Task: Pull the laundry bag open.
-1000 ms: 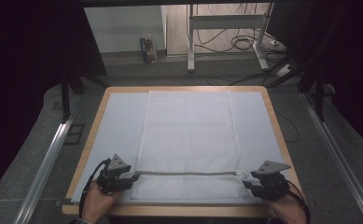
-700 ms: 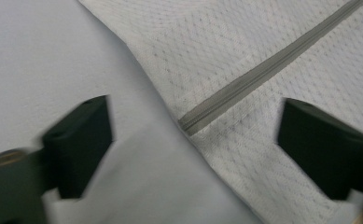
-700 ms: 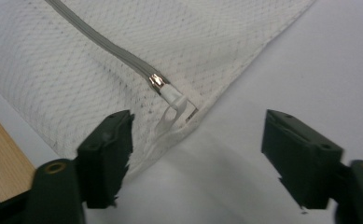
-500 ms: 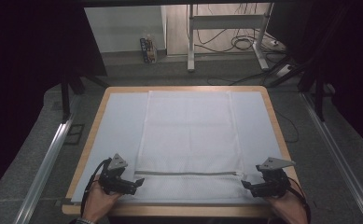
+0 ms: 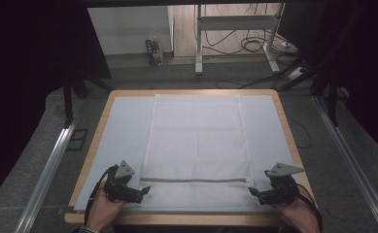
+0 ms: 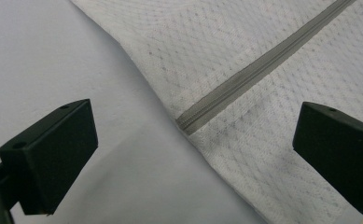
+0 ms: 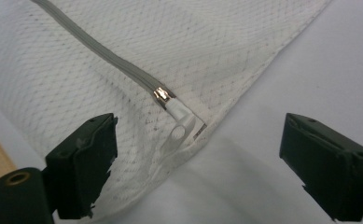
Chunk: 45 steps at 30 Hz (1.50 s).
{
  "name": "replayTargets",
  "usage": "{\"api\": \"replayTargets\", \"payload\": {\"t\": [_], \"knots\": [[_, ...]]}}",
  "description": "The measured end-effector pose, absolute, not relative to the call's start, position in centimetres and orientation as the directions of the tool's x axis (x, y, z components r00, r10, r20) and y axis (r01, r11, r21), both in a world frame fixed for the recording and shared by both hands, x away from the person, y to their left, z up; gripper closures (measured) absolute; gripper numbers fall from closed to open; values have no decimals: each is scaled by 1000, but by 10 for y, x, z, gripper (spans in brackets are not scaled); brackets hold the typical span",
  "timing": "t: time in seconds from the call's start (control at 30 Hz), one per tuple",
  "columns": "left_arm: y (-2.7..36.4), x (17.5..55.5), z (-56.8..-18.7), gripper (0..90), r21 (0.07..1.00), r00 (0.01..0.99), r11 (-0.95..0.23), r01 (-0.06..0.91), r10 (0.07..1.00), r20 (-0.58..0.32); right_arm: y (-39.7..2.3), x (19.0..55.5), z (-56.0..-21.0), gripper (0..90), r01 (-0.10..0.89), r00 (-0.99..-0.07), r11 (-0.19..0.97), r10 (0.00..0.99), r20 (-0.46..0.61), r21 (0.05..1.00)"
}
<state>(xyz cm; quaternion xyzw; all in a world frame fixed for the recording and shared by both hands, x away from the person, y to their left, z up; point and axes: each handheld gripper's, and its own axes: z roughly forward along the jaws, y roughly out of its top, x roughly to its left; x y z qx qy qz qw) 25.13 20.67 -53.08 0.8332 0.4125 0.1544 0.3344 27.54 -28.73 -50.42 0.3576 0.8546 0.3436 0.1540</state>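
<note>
Both of your grippers have let go since the earlier frames: the jaws have just been opening on each side, and the hands have barely shifted. Your table (image 5: pixel 97 141) carries a pale cover, and the white mesh laundry bag (image 5: pixel 196 141) lies flat on it, running from the far edge down to the near edge, roughly centred. It looks smoothed out, with no big folds. Its grey zipper (image 5: pixel 194 180) runs straight across the bag close to the near edge and reads as fully closed, so I judge the zipping and the laying out as done.

Your left gripper (image 5: pixel 143 190) sits at the bag's near left side, jaws spread wide and empty; in the left gripper view the zipper's closed end (image 6: pixel 184 122) lies between them, untouched. Your right gripper (image 5: pixel 252 192) waits at the near right side, also wide apart and gripping nothing, with the white pull tab (image 7: pixel 179 122) resting loose on the mesh between its jaws.

What remains, as I see it, is little: draw both hands back.
</note>
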Motion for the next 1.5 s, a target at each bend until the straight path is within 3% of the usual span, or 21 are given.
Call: {"api": "replayTargets", "payload": {"t": [0.6, 0.93, 1.13, 1.5], "knots": [[204, 252, -533, 1, 674, 625, -464, 574, 781, 5, -277, 290, -516, 86, 495, -732, 575, 680, -43, 652], [201, 253, -534, 1, 668, 634, -480, 568, 773, 17, -274, 301, -523, 123, 455, -786, 625, 617, -44, 634], [200, 252, -534, 1, 669, 640, -494, 556, 768, 36, -266, 295, -517, 296, 510, -757, 624, 652, -36, 592], [198, 252, -534, 1, 666, 646, -506, 549, 762, 47, -264, 285, -515, 624, 502, -759, 612, 650, -28, 611]]}}
